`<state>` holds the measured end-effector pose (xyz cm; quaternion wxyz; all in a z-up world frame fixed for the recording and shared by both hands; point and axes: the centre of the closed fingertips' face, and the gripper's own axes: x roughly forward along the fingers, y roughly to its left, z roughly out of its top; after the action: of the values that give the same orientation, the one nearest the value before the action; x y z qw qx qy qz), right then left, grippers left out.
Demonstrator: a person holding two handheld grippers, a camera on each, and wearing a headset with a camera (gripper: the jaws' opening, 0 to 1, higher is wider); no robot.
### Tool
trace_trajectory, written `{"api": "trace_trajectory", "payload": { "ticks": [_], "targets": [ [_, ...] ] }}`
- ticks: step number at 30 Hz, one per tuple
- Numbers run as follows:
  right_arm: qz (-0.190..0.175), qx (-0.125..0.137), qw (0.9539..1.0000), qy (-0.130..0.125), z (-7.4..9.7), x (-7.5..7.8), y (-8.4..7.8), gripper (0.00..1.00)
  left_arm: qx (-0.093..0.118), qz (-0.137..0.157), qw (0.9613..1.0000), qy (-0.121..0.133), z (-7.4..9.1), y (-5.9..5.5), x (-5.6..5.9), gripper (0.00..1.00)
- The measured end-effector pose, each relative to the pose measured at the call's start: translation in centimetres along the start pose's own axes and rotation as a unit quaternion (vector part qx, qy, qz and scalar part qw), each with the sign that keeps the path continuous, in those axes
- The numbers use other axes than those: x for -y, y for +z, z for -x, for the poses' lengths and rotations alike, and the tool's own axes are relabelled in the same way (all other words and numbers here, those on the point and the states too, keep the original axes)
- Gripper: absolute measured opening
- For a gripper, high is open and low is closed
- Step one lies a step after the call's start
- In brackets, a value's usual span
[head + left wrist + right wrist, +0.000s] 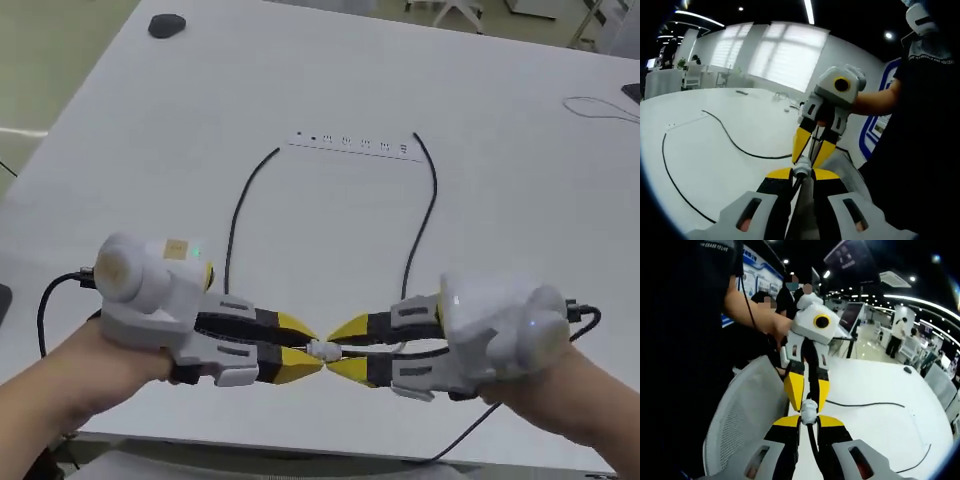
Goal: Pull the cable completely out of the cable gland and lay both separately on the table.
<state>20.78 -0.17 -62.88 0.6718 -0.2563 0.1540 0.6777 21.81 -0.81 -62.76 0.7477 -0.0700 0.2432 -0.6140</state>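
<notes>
The small white cable gland [322, 351] hangs above the table's near edge, between the tips of the two grippers, which meet nose to nose. My left gripper [313, 356] comes in from the left and is shut on the gland [801, 171]. From the right, my right gripper [336, 352] is shut on the black cable [813, 441], which leaves the gland [810, 410] and runs back between its yellow jaws. In the left gripper view the right gripper [807, 159] points down at the gland. The right gripper view has the left gripper [809, 401] above the gland.
A white power strip [350, 145] lies mid-table, with black leads [234, 215] curving from both ends toward the near edge [300, 425]. A dark object [166, 25] sits far left. A white mesh chair [737, 415] stands below the grippers. People stand behind.
</notes>
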Motion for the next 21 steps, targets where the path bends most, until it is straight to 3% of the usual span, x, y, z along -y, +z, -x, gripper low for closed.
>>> {"api": "trace_trajectory", "payload": {
  "ticks": [3,7,15,21],
  "targets": [
    [0.042,-0.022,0.9985,-0.026,-0.19,0.0,-0.06,0.08,0.004,0.027,0.9996,0.0,0.13,-0.08,0.0,0.15],
    [0.06,-0.041,0.9971,-0.023,-0.52,-0.54,-0.3,0.08,0.0,0.036,0.9993,-0.002,0.06,-0.49,0.2,0.15],
    [0.057,-0.037,0.9971,-0.033,-0.52,-0.23,-0.25,0.08,-0.002,0.033,0.9994,0.002,0.18,-0.57,0.05,0.15],
    [0.033,-0.034,0.9981,-0.041,-0.48,-0.02,-0.09,0.09,0.004,0.019,0.9998,0.002,0.18,-0.25,0.15,0.15]
  ]
}}
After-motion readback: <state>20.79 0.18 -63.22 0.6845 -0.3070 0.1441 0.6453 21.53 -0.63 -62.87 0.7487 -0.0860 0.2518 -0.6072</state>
